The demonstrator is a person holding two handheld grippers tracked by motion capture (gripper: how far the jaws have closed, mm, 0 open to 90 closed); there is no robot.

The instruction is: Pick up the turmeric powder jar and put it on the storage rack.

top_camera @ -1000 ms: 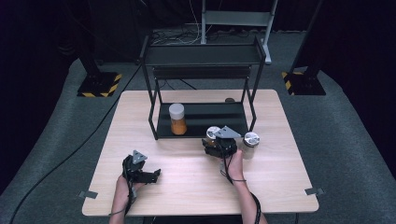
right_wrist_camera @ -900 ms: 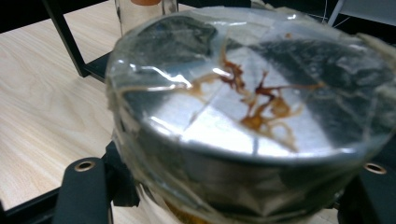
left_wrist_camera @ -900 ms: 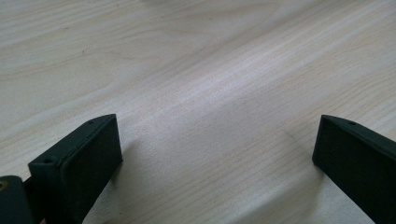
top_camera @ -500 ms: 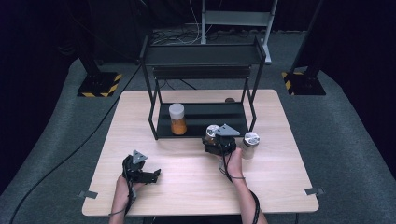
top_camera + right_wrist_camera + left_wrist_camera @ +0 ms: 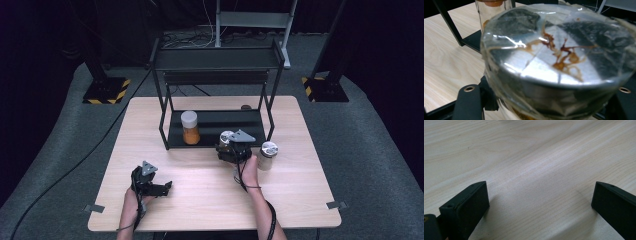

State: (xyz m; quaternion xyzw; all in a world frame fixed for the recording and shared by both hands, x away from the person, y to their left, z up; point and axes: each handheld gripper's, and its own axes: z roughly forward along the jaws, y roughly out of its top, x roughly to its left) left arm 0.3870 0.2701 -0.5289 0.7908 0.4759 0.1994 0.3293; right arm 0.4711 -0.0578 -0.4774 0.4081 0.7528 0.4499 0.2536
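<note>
Below, jar [image 5: 559, 62] body behind fingers [image 5: 469, 102].

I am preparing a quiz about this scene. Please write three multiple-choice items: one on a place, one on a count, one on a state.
1. Where does the jar with the white lid stand?
A. on the rack's bottom shelf
B. on the rack's top shelf
C. on the floor

2. How many jars are there?
A. one
B. three
C. five

3. How is the left claw?
A. shut on a jar
B. open over bare table
C. shut on a cable

Answers:
1 A: it stands inside the rack on the low black shelf.
2 B: the white-lidded jar, the silver-lidded jar in the right claw, another silver-lidded jar beside that hand.
3 B: its jaws stand wide apart over wood.
</note>
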